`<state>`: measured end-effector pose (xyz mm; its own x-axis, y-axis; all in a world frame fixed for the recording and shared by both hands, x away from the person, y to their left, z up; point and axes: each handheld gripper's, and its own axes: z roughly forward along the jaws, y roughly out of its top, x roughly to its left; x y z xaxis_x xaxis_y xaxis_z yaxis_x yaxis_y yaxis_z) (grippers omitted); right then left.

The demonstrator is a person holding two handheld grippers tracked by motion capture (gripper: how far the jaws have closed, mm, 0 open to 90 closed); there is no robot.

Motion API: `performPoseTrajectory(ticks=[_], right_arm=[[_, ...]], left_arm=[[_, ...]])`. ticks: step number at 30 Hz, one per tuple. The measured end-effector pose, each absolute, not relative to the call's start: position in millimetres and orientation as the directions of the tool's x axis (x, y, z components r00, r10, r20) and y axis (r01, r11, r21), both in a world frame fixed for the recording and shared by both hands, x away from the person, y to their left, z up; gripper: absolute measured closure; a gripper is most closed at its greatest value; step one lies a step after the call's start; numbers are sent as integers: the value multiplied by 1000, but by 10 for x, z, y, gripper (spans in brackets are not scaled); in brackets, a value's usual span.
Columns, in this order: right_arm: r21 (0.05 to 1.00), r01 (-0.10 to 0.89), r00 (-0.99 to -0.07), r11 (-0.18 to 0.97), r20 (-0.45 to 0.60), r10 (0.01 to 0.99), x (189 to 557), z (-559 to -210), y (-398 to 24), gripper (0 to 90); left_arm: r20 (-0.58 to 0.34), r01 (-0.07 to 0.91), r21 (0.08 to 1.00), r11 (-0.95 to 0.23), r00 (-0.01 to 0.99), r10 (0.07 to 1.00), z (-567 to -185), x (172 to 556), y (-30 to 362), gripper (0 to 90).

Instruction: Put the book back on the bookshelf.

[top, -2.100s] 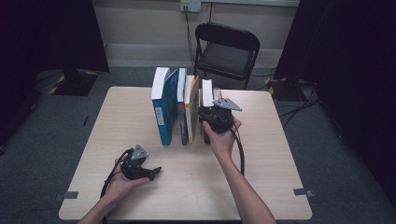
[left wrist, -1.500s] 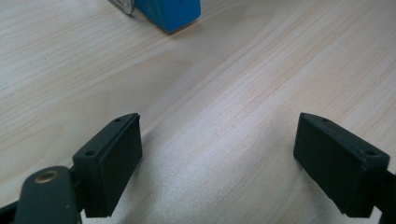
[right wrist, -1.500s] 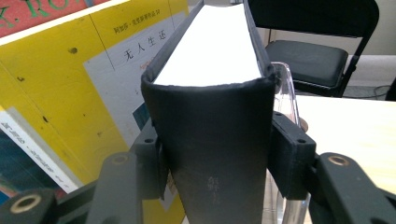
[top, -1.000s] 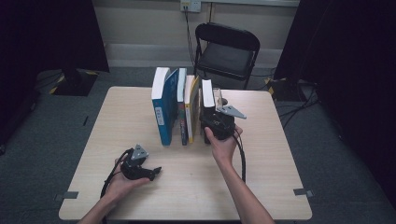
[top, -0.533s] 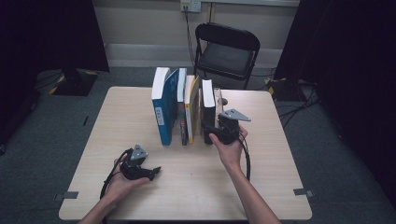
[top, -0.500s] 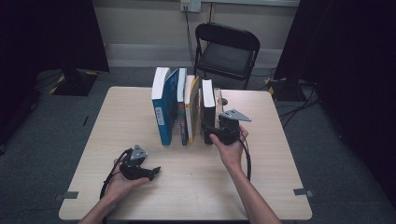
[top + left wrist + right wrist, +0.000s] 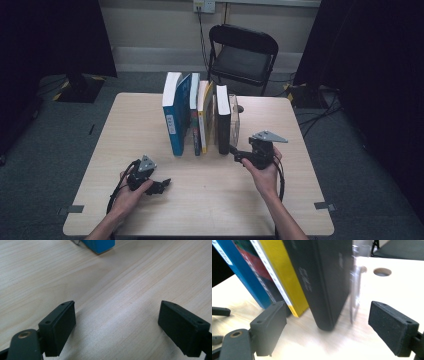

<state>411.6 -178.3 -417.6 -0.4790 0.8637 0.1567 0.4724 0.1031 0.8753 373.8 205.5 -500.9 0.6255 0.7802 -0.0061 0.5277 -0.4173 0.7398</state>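
Both pairs of jaws stand wide with nothing between the pads. Right gripper (image 7: 239, 155) sits in my right hand (image 7: 263, 169) on the table (image 7: 210, 200), just in front of the book row, nose aimed at the black book (image 7: 222, 120); its jaws have just been opening, and in the right gripper view the black book (image 7: 324, 277) stands ahead of the gap, clear of both pads, not gripped. That view is a bit blurred.

Black book is upright, second from the right end of the row, near the table's far middle. Just to its right stands a clear bookend (image 7: 233, 119), touching or almost touching it; cannot tell which. To its left a yellow book (image 7: 204, 112), then a thin dark one with red on its cover (image 7: 194, 117), then the blue book (image 7: 175, 112) at the left end, leaning slightly.

Left gripper (image 7: 161, 186) lies low in my left hand (image 7: 131, 192) at the near left of the table, well apart from the books. In the left gripper view its pads hang just over bare wood, with a blue book corner (image 7: 98, 245) at the top edge.

Black chair (image 7: 242, 55) behind the table.
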Motion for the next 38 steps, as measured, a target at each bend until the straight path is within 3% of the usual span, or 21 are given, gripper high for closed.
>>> performPoseTrajectory(ticks=[11,25,31,38], right_arm=[[830,545,-444,117,167,881,3793,-4403,-2214,148],[694,686,-379,218,84,922,3495,-4887,-2673,150],[727,635,-367,261,-14,930,3461,-4985,-2657,136],[735,628,-362,254,-13,932,3456,-4996,-2650,136]], left_arm=[[-4,554,740,-381,570,822,-5009,3733,2120,144],[-6,559,738,-379,567,824,-5009,3731,2123,144],[-7,560,737,-378,566,824,-5009,3731,2123,144],[-4,561,737,-378,562,827,-5010,3737,2124,129]])
